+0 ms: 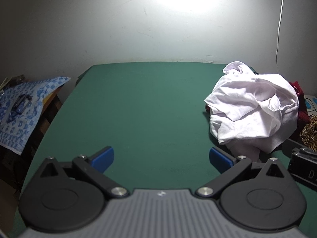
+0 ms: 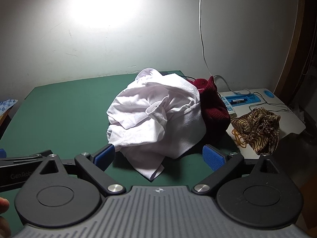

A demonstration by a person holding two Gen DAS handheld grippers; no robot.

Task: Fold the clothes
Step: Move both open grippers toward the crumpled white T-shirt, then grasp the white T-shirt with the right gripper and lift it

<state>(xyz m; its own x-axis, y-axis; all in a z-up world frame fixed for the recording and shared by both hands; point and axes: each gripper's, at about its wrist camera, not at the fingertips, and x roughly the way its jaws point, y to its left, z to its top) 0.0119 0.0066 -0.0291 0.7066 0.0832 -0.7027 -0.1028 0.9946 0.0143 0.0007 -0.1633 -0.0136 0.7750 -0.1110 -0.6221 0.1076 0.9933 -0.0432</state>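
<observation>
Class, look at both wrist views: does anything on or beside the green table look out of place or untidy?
Yes. The white garment lies crumpled over a maroon one on the green table, none folded.

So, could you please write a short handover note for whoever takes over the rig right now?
Left tongs: open, empty, over bare green table.
Right tongs: open, empty, facing the pile, a low corner of the white garment between the pads.
The white garment lies crumpled on top of a dark red knit, at the table's right side.
Done: nothing folded.
Left: spread out the white garment, fold it, then the rest.
</observation>
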